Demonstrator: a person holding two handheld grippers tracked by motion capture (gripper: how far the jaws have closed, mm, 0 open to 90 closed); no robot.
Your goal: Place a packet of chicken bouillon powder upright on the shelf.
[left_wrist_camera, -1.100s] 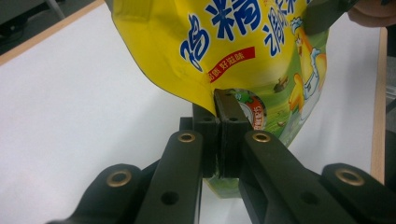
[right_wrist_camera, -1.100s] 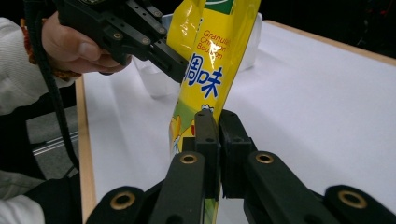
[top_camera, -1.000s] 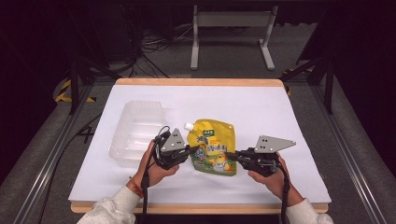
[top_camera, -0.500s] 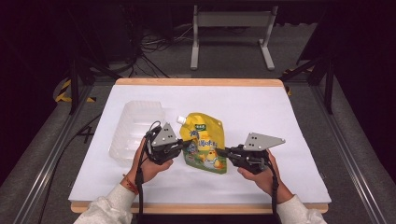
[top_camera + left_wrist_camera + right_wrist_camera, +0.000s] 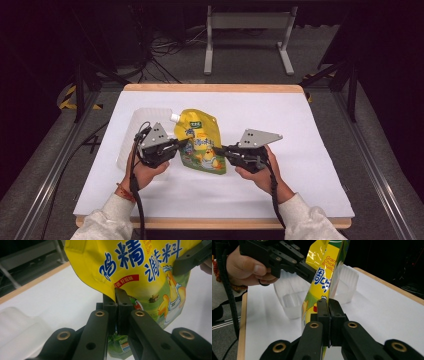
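Note:
A yellow and green spouted pouch (image 5: 200,140) with blue lettering and a cartoon chicken hangs above the white table, held from both sides. My left gripper (image 5: 181,146) is shut on the pouch's left edge (image 5: 110,287). My right gripper (image 5: 223,150) is shut on its right edge (image 5: 329,282). The pouch's white spout (image 5: 174,117) points up and to the left. In the right gripper view the left gripper (image 5: 312,271) and the hand holding it (image 5: 247,270) show beyond the pouch.
A clear plastic tray (image 5: 131,135) lies on the white table cover (image 5: 310,150) just left of the pouch, behind my left hand; it shows as clear plastic tray (image 5: 292,297) behind the pouch. The table's wooden edge (image 5: 210,88) runs along the back.
Both grippers have carried the pouch to the left and lifted it, so it now hangs nearer the clear tray.

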